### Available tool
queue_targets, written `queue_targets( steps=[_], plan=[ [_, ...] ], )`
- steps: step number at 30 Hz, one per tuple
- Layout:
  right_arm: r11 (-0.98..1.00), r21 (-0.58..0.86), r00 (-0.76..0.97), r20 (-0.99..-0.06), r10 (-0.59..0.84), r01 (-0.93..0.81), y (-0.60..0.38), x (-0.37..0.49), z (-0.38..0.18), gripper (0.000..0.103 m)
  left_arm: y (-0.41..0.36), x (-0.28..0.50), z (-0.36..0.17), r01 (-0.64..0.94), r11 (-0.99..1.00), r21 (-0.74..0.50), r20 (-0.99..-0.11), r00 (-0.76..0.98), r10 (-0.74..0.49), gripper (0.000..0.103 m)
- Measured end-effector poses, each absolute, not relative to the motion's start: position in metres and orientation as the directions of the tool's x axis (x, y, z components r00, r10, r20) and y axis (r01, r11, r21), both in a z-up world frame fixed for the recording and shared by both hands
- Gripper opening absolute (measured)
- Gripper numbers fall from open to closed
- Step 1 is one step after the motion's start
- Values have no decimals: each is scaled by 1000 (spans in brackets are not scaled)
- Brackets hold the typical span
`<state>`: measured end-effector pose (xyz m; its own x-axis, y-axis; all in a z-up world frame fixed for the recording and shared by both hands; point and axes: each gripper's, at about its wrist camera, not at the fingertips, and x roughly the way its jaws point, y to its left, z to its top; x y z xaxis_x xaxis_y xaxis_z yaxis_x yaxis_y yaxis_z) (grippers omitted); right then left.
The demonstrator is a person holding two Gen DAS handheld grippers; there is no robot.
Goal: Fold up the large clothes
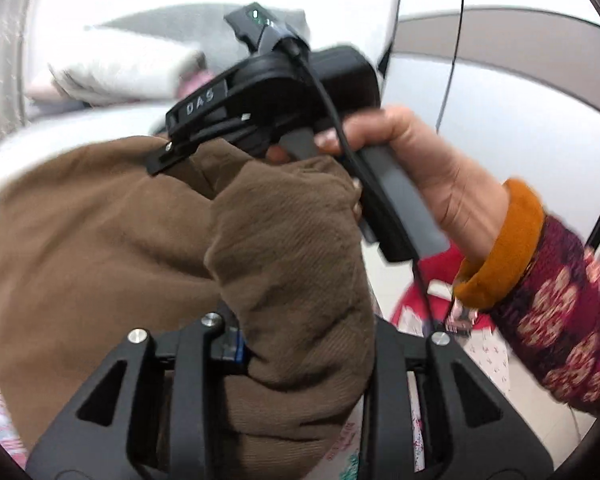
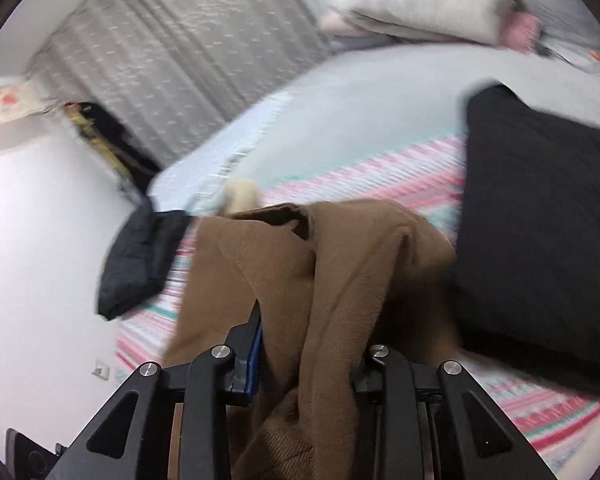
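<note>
Garment: brown corduroy-like garment (image 1: 100, 248), bunched, lifted over the striped bed cover (image 2: 380, 196).
Left claw (image 1: 300, 354): you've got it clenched on a thick wad of brown cloth.
Right claw (image 2: 306, 356): clamped on a brown fold too.
Progress: early; no neat fold visible, you still need to spread and fold it.
Nearby: black garment (image 2: 540, 240) on bed, unfolded.

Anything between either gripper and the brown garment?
No. Both already clamp the brown garment: left gripper and right gripper each have cloth bunched between the fingers. A black garment lies beside it on the bed.
</note>
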<state>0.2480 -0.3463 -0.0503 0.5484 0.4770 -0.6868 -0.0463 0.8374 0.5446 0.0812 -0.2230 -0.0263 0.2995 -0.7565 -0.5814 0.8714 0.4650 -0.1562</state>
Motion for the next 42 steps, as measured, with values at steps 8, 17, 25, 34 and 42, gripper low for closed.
queue_targets(
  steps=[8,17,25,34,42],
  plan=[
    [811,579,535,-715,450,91,-395,216,-104,51,-233,53,-45,922,374,-103,-648,223,-729,73],
    [881,473,585,-719,375,16,-370,173,-36,58,-146,51,-7,919,326,-221,-589,141,-796,83],
    [866,500,391,-801,453,21,-320,219,-52,68,-88,98,-15,805,564,-183,-602,361,-712,83],
    [806,591,426,-719,549,-42,-299,246,-43,14,-66,151,-49,688,680,-255,-623,420,-659,83],
    [734,675,589,-564,579,-75,-356,204,4,10,-121,114,-39,801,536,-267,-566,320,-760,83]
  ],
)
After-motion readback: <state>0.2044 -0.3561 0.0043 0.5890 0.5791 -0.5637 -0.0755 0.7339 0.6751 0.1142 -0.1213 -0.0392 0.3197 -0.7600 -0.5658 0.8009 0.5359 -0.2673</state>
